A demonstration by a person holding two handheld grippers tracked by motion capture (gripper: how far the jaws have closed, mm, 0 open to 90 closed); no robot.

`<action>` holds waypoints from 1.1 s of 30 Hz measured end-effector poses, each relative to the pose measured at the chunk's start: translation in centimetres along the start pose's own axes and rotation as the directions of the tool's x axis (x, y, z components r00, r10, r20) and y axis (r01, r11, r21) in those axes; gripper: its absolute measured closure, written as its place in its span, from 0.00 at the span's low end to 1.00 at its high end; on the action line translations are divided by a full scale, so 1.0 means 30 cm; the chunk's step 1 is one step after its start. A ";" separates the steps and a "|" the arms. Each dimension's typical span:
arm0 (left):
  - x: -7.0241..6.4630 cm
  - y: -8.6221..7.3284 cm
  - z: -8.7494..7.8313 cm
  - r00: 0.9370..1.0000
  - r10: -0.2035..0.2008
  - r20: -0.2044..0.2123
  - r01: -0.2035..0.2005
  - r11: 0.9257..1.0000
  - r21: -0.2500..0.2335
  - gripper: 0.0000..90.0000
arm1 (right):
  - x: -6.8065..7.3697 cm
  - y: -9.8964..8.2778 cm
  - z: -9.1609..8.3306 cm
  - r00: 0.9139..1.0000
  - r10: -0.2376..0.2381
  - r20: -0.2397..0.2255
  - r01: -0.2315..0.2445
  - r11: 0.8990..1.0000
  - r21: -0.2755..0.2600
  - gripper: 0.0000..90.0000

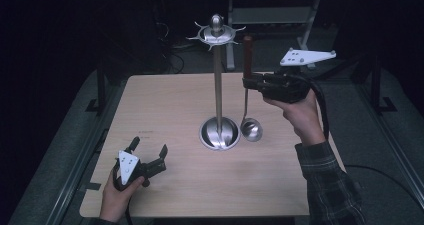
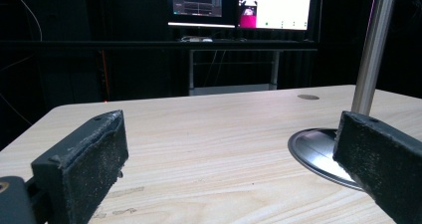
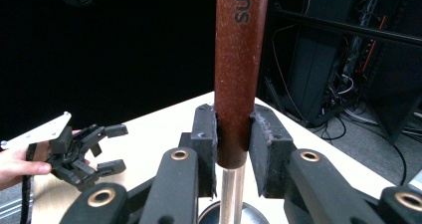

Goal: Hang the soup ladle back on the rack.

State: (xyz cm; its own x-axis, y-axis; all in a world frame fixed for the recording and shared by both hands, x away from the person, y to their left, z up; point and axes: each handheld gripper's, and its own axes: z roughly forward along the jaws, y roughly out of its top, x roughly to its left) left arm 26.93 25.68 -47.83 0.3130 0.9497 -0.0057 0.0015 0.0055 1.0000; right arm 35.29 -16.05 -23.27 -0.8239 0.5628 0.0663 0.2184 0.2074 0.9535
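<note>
A ladle with a dark red handle (image 1: pixel 247 52) and a steel bowl (image 1: pixel 251 130) hangs upright beside the steel utensil stand (image 1: pixel 218 85). My right gripper (image 1: pixel 248 81) is shut on the lower end of that handle (image 3: pixel 239 74), its pads pressing both sides. The ladle's bowl hovers close to the stand's round base (image 1: pixel 220 133). The stand's hook crown (image 1: pixel 216 34) tops the pole, left of the handle. My left gripper (image 1: pixel 150 152) rests low at the table's near left corner, open with nothing between its jaws; the stand's pole (image 2: pixel 373 50) and base (image 2: pixel 318 152) rise ahead of it.
The light wooden table (image 1: pixel 170 105) carries the stand near its middle. Monitors (image 2: pixel 244 5) and a metal desk frame stand behind the far edge. Dark floor and cables surround the table.
</note>
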 end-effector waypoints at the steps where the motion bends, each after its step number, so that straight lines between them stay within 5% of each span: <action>1: 0.000 0.000 0.000 1.000 0.000 0.000 0.000 1.000 0.000 0.00 | 0.001 0.001 0.003 1.000 0.001 0.001 -0.001 1.000 -0.001 0.82; 33: 0.001 0.000 0.000 1.000 0.002 0.000 -0.002 1.000 -0.002 0.00 | -0.024 0.030 0.101 1.000 -0.006 -0.003 0.006 0.999 0.047 0.81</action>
State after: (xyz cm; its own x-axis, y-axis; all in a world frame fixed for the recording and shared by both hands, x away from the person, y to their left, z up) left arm 26.94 25.71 -47.83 0.3130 0.9498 -0.0041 -0.0012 0.0047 1.0000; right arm 37.66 -13.85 -23.36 -0.8267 0.5592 0.0614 0.2377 0.2484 0.9390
